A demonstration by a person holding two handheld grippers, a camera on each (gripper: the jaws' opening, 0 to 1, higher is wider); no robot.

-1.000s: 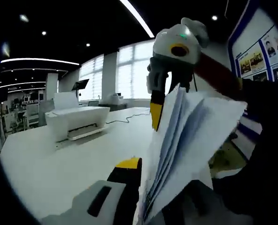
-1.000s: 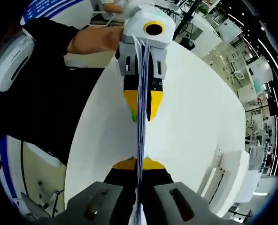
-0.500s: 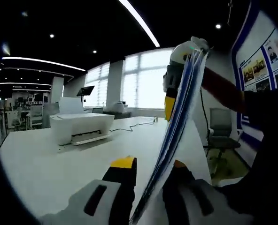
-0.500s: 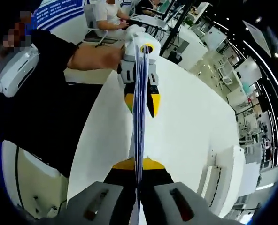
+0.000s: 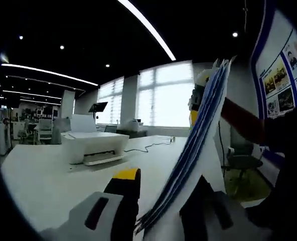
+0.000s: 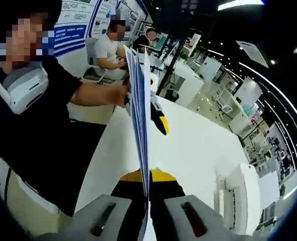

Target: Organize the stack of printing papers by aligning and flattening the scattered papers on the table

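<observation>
In the left gripper view, the left claw (image 5: 161, 193) rises from the bottom edge with its yellow-tipped jaws closed on the near end of an upright sheaf of paper (image 5: 198, 140). The right claw (image 5: 196, 108) shows at the far end of the sheaf, with a bare forearm (image 5: 241, 128) running back from it. In the right gripper view, the right claw (image 6: 147, 182) clamps the sheaf edge-on, the left claw (image 6: 156, 118) beyond it, gripped by the person's hand (image 6: 121, 93).

One paper stack (image 5: 198, 145), one printer (image 5: 94, 146), two tools (image 6: 147, 183).
</observation>
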